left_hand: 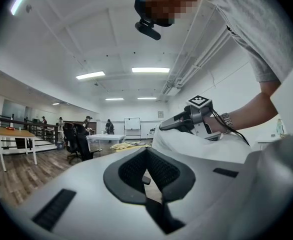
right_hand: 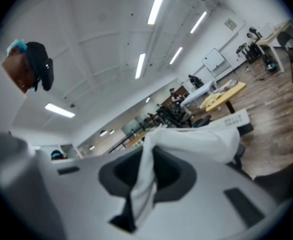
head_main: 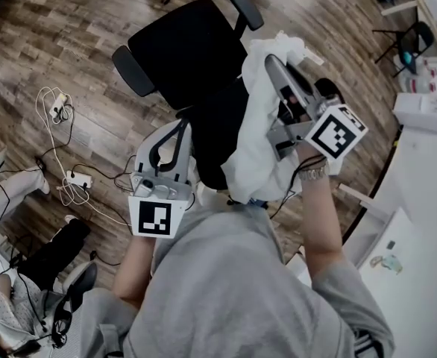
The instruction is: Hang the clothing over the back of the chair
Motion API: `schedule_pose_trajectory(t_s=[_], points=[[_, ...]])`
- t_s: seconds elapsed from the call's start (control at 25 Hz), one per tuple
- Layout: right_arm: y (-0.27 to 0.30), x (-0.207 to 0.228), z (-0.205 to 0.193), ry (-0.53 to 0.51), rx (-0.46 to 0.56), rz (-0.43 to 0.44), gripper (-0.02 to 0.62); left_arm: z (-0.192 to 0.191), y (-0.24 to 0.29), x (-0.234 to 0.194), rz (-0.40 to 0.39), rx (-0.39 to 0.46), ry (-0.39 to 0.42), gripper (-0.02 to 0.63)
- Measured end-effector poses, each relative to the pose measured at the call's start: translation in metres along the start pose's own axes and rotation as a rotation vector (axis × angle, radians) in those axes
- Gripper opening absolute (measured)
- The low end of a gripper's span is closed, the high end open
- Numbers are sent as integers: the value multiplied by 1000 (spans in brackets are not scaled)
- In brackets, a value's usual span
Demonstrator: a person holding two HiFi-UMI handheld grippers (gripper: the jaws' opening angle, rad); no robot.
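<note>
Right tool (head_main: 273, 60): clenching a fold of the white clothing (head_main: 257, 129); in the right gripper view the fabric (right_hand: 149, 181) is running down between its closed jaws. The garment is hanging from that tool, bunched and draping against the right side of the black chair (head_main: 189, 51), by its back on the near edge. Whether it is lying over the top of the back cannot be determined.

Left tool (head_main: 180, 125): gripping nothing, with its jaws drawn to a thin slit, hovering just left of the clothing above the chair back. The chair is standing on a wooden floor (head_main: 69, 36).
</note>
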State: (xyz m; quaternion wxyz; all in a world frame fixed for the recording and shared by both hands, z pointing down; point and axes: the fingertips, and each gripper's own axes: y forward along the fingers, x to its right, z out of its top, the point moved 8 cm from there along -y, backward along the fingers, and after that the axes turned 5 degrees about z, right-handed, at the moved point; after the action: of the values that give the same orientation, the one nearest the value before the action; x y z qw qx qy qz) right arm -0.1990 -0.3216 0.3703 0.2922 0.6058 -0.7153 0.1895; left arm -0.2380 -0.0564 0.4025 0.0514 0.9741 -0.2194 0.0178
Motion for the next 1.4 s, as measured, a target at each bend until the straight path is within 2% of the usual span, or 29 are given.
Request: schedule_pose_trajectory(t_s=[0.68, 0.96, 1.08, 1.2, 1.36, 1.4], points=[[29, 37, -52, 72, -302, -97, 63, -16, 21, -9, -26, -22, -29, 34], [34, 41, -58, 58, -338, -111, 74, -19, 22, -12, -25, -26, -39, 34], [34, 42, -62, 58, -357, -113, 112, -20, 22, -11, -31, -31, -30, 34], [35, 43, -64, 67, -365, -106, 123, -20, 24, -10, -31, -25, -36, 34], [40, 39, -63, 52, -362, -93, 119, -21, 22, -13, -25, -29, -47, 34], [39, 38, -63, 48, -360, -93, 100, -21, 20, -13, -23, -27, -50, 34]])
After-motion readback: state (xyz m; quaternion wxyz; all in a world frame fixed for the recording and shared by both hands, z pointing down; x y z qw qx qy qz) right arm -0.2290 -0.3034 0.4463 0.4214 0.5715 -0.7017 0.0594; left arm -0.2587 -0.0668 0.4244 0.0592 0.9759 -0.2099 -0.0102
